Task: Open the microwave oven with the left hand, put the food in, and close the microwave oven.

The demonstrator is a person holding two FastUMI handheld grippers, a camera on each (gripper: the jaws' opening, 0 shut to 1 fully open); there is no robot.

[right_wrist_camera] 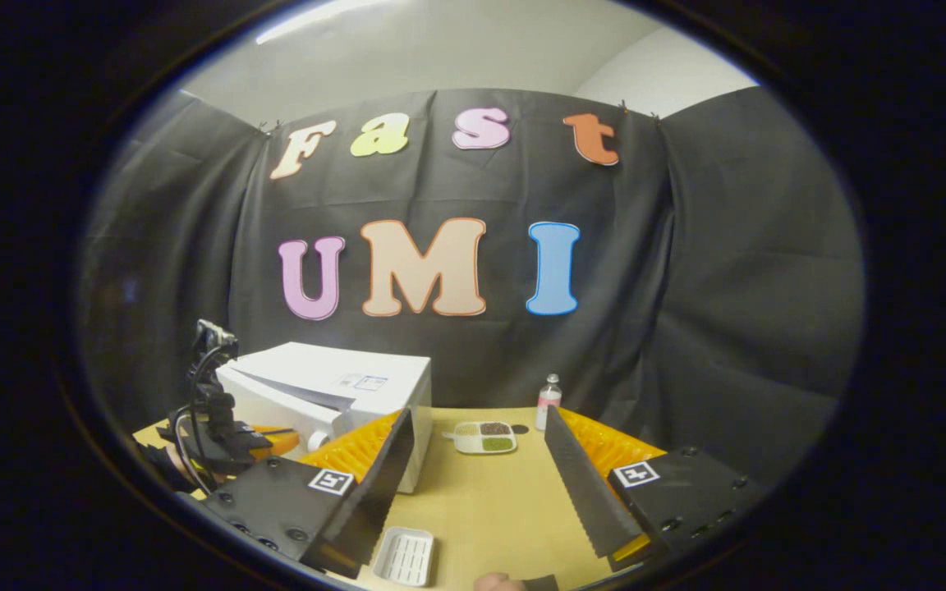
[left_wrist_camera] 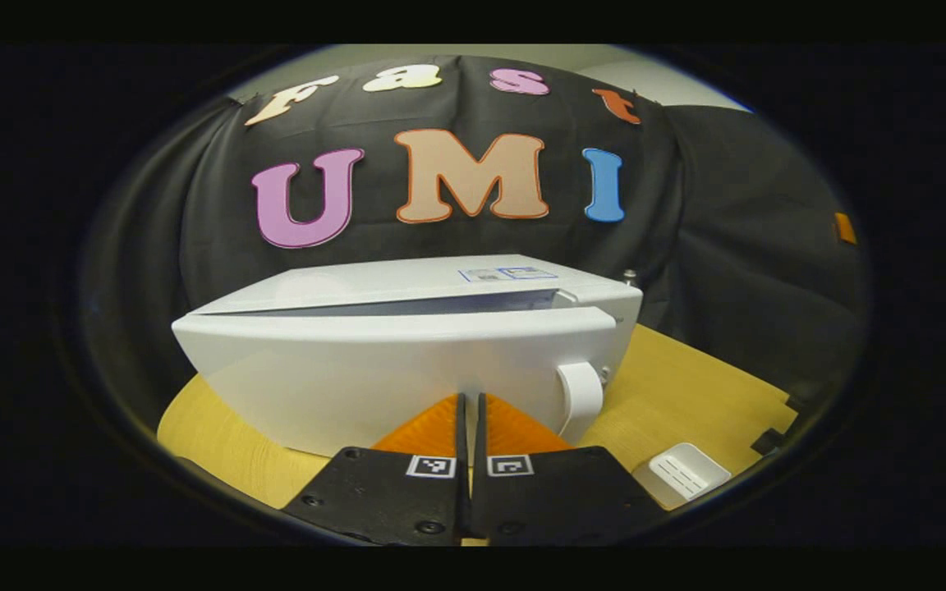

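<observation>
The white microwave (left_wrist_camera: 407, 361) stands on the wooden table, its door ajar with a dark gap along the top edge. The door's white handle (left_wrist_camera: 581, 398) is at its right end. My left gripper (left_wrist_camera: 470, 397) is shut, with nothing between its fingers, and its tips are close against the door's front, left of the handle. The right gripper view shows the microwave (right_wrist_camera: 342, 382) at the left, with the left gripper (right_wrist_camera: 222, 439) in front of its door. My right gripper (right_wrist_camera: 478, 417) is open and holds nothing. Beyond it lies the food tray (right_wrist_camera: 485, 437) with several compartments.
A small white ribbed dish (right_wrist_camera: 405, 556) lies near the table's front edge, also seen as a white dish (left_wrist_camera: 681, 474) to the right of the microwave. A small bottle (right_wrist_camera: 548, 400) stands at the back by the cloth wall. The wooden table (right_wrist_camera: 481, 509) stretches between microwave and right gripper.
</observation>
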